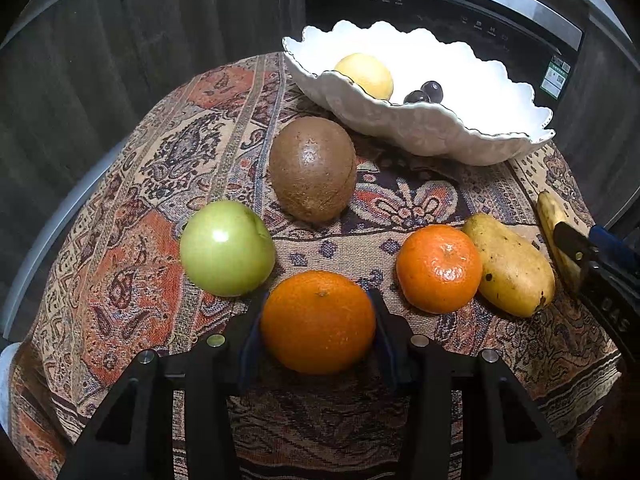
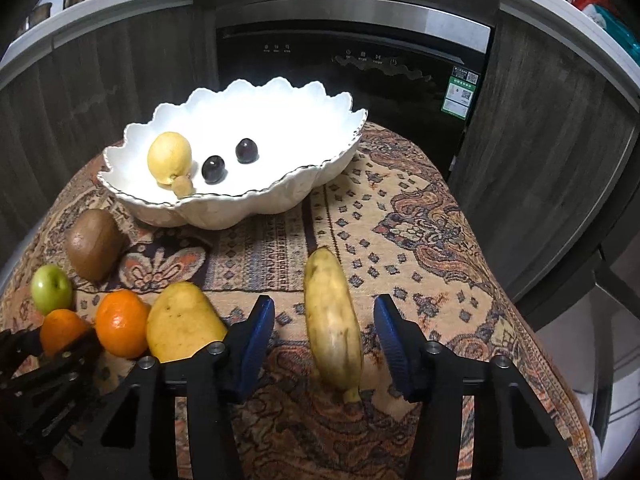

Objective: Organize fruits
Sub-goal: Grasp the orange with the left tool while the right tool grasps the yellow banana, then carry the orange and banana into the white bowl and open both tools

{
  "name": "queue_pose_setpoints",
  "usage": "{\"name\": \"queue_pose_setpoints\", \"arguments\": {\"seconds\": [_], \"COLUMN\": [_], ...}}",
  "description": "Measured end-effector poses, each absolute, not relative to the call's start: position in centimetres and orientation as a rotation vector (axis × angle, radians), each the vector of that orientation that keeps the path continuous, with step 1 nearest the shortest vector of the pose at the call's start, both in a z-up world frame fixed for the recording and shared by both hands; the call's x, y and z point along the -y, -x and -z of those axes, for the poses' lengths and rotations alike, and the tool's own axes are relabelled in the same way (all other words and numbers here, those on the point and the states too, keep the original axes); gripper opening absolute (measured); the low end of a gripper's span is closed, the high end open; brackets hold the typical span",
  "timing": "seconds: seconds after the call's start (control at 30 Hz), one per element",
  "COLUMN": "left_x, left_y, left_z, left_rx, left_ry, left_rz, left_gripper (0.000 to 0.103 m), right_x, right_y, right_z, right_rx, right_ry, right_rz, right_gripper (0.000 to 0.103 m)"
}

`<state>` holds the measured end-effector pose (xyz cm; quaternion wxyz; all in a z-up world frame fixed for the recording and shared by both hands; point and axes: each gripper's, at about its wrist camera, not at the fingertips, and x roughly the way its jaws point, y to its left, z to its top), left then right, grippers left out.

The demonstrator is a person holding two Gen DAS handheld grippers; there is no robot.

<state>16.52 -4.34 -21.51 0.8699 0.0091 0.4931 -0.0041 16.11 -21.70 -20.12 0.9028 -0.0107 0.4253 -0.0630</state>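
My left gripper [image 1: 318, 304] is shut on an orange [image 1: 318, 322] that rests on the patterned cloth; both blue pads touch its sides. Around it lie a green apple [image 1: 227, 248], a kiwi [image 1: 313, 174], a tangerine [image 1: 439, 269] and a yellow mango [image 1: 510, 266]. My right gripper [image 2: 325, 312] is open, its fingers on either side of a banana [image 2: 332, 320] lying on the cloth, not touching it. The white scalloped bowl [image 2: 280, 196] at the back holds a lemon [image 2: 169, 156], two dark grapes [image 2: 213, 168] and a small tan fruit [image 2: 183, 185].
The table is round and covered by a patterned cloth [image 2: 420, 216]; its edge drops off at right and left. A black oven [image 2: 360, 60] and dark wooden cabinet fronts [image 2: 540, 140] stand behind it. The left gripper also shows in the right wrist view [image 2: 48, 360].
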Motion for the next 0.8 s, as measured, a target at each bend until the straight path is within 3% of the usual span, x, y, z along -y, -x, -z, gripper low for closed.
{"name": "queue_pose_setpoints", "arguments": {"seconds": [0.1,0.23,0.8], "left_x": [4.4,4.5,4.8], "left_y": [-16.5,-16.5,-16.1], "left_z": [21.5,21.5,20.4], "left_rx": [-1.033,-1.03,-1.014], "left_ry": [-0.02,-0.03,-0.04], "left_rz": [0.01,0.009,0.012], "left_gripper": [0.046,0.046,0.046], "right_x": [21.9,22.1,22.2], "right_y": [-16.5,-16.5,-15.9], "right_z": [21.0,21.6,20.5], "right_rx": [-0.919,-0.935,-0.899], "right_ry": [0.011,0.02,-0.002], "right_rz": [0.118,0.133,0.086], "right_gripper": [0.04,0.033,0.031]}}
